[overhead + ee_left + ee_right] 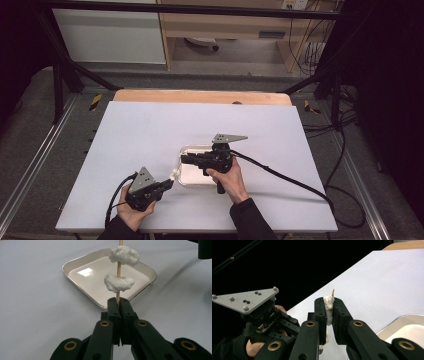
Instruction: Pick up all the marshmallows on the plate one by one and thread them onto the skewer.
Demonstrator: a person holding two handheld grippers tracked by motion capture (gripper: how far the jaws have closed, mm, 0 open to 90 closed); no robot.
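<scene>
A white table (150, 140) fills the middle of the high view, with a strip of wooden surface (200, 96) showing along its far edge. A shallow white tray (187, 175) with a metallic rim sits just right of centre in that frame; in the left gripper view it lies in the upper centre, its inside bare and glossy.

The right gripper (184, 159) hovers over the tray in the high view, held by the person's right hand (227, 175), a black cable (280, 175) trailing off to the lower right. The left gripper (170, 183) sits at the lower left of the tray, held by the left hand (132, 212).

In the left gripper view its jaws are pressed together on the lower end of a thin wooden skewer (119, 267), which rises straight up through the frame's centre. Two white fluffy lumps (118, 283) are threaded on the skewer, one above the other, over the tray.

In the right gripper view the jaws are nearly closed, squeezing a white fluffy piece (328, 307) at the skewer's pointed tip, which pokes out just above it.
</scene>
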